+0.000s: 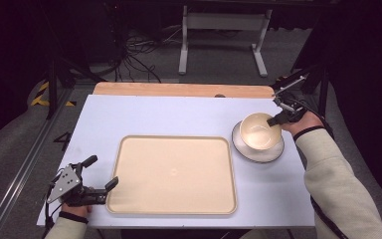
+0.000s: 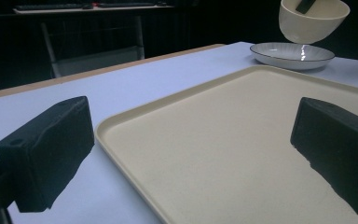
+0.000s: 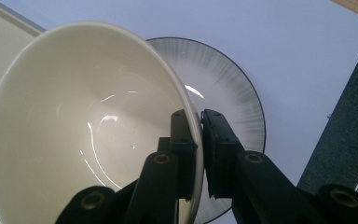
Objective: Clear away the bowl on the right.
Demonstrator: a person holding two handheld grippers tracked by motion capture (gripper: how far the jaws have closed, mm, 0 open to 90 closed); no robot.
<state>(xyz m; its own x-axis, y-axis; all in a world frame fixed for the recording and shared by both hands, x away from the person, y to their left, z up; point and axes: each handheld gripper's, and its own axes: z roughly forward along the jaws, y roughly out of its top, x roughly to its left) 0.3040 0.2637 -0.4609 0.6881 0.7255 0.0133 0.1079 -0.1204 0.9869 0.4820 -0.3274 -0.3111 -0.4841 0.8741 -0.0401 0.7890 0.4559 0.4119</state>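
Right hand-held gripper (image 3: 200, 140) was clamped on the rim of the bowl (image 1: 259, 130), one jaw inside the wall and one outside, as its own view showed plainly. From the left gripper view the bowl hung tilted in the air, clear of the plate (image 2: 292, 55) beneath it and apart from it. The plate sat on the table (image 1: 154, 117) just beside the right edge of the tray (image 1: 173, 174), which lay bare. Left hand-held gripper (image 1: 101, 173) rested at the tray's near left corner with its jaws apart, one on the table side and one over the tray, holding nothing.

I judged the step in hand to be lifting the bowl off the plate, probably to carry it to the tray. The next move would call for a steady grip on that thin rim, since the bowl was heavy on one side and could swing or slip. It would also need enough height to clear the tray's raised lip before setting down level.
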